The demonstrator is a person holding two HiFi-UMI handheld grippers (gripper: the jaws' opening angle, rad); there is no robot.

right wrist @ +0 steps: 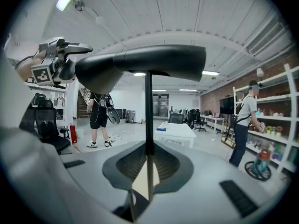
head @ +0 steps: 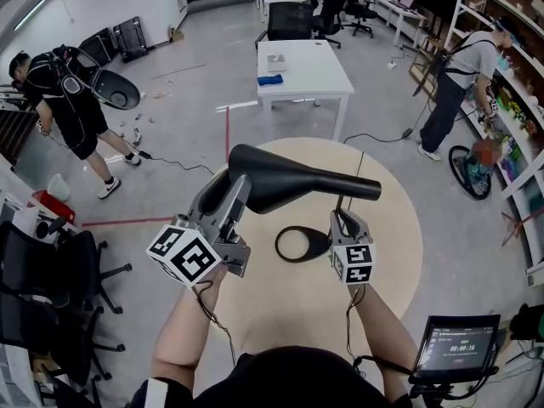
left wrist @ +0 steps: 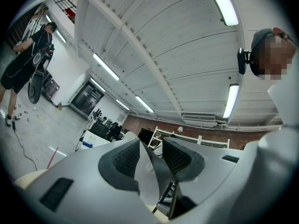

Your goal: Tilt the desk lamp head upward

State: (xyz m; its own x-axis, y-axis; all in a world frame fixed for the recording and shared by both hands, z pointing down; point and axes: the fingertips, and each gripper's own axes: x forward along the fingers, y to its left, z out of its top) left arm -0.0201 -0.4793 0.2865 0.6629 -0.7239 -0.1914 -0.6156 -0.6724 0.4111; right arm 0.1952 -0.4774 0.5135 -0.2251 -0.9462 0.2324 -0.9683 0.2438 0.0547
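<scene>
Round table point(head: 399, 253) fills the floor here, and the desk lamp stands at the table's middle. Its black lamp head point(head: 289, 181) stretches out level above the table's centre. Left gripper point(head: 231, 195) is up over the table's left half, jaws clamped on the head's wide end. Right gripper point(head: 344, 219) sits just above the table's centre, jaws pinched on the thin stem point(right wrist: 148, 106). Ring base point(head: 302, 245) lies flat on the table

Black desk lamp point(head: 289, 181), beige round table point(head: 387, 249), white desk point(head: 310, 75), grey floor point(head: 195, 58)
</scene>
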